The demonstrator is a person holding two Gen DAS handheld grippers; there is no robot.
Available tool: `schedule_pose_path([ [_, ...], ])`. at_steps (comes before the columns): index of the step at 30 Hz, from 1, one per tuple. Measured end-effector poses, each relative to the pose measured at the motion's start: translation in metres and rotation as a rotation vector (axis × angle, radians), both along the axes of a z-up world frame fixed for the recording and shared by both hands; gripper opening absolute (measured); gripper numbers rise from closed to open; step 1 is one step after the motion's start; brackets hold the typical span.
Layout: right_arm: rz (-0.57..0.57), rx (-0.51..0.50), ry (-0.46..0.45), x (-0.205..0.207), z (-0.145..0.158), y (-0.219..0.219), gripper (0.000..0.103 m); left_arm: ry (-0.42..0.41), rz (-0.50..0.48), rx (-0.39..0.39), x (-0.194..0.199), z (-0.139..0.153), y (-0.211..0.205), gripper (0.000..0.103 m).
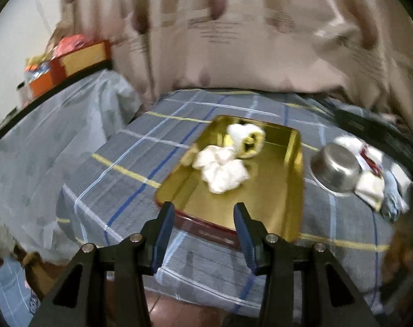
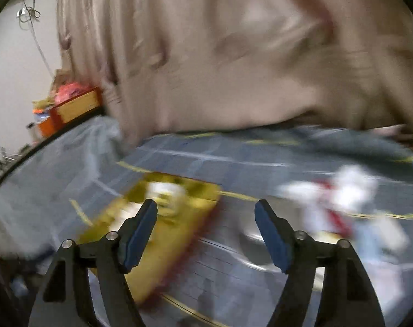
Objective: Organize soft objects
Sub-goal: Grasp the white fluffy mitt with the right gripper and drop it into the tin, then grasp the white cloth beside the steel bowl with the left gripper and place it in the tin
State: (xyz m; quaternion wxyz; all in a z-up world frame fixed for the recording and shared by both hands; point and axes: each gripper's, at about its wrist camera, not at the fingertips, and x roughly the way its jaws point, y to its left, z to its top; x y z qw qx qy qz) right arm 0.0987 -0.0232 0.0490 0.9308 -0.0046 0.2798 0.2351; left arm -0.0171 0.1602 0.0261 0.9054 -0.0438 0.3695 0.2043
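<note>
A gold tray (image 1: 277, 207) with a dark red rim lies on the plaid bed. In it sit a crumpled white cloth (image 1: 223, 169) and a white and yellow soft toy (image 1: 247, 139). My left gripper (image 1: 205, 209) is open and empty, just above the tray's near edge. To the right lie white and red cloths (image 1: 370, 163) and a pale blue cloth (image 1: 394, 193). The right wrist view is blurred. It shows the tray (image 2: 179, 234) at left and the white and red cloths (image 2: 340, 204) at right. My right gripper (image 2: 206, 207) is open and empty above the bed between them.
A steel bowl (image 1: 337, 171) lies tipped on the bed right of the tray. A beige curtain (image 1: 233, 27) hangs behind the bed. Red and orange boxes (image 1: 70, 60) sit on a ledge at far left. A dark object (image 1: 375, 130) lies at the back right.
</note>
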Motion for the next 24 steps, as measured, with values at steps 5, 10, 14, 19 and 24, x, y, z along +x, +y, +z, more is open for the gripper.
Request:
schedule_pose_path([
  [5, -0.228, -0.175, -0.04, -0.017, -0.02, -0.114, 0.085, 0.006, -0.177, -0.008, 0.005, 0.001, -0.035, 0.046],
  [10, -0.422, -0.314, -0.006, 0.012, -0.042, -0.207, 0.085, -0.002, -0.411, -0.012, 0.026, 0.018, -0.076, 0.05],
  [14, -0.479, -0.229, 0.093, 0.027, -0.06, -0.251, 0.085, 0.003, -0.562, -0.072, 0.086, 0.036, -0.094, 0.05],
  [19, -0.462, -0.158, 0.126, 0.028, -0.06, -0.263, 0.085, 0.101, -0.769, -0.009, 0.196, 0.033, -0.129, 0.05],
  [24, -0.421, -0.151, 0.135, 0.032, -0.063, -0.257, 0.085, 0.216, -0.861, -0.03, 0.284, 0.005, -0.15, 0.05],
])
